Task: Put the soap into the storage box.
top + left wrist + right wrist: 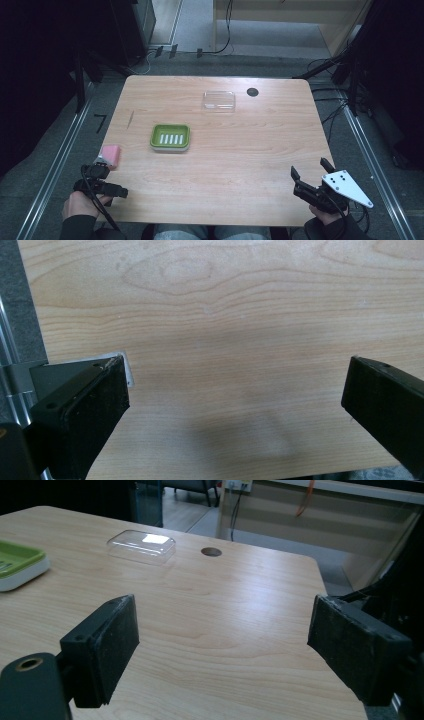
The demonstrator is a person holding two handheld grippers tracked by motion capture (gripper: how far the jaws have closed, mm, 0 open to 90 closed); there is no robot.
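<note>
Pink rectangular soap bar (111, 155) sits at the near-left edge of the light wooden table (240, 165), just beside the left gripper (102, 167) and nearest thing to it, not gripped; judging by layout, the job is prob. soap into dish, then lid on, and nothing of that is done yet. Left gripper: jaws spread wide w/ bare tabletop (240, 340) between them, nothing held. Green soap dish w/ white slotted insert (170, 137) is further in toward the centre-left, empty; also seen at the left edge of the right gripper view (17, 565). Clear plastic rectangular lid (219, 99) lies well apart from the dish, near the far edge, beside a dark round hole in the table (252, 92). Right gripper (310, 175) at the near-right corner, jaws spread, empty, far from everything. Left to do, as I judge: grab soap; place in dish; fetch lid.

Count: 1 soap bar; 1 dish; 1 lid; 1 table hole; 2 grippers, both empty.
</note>
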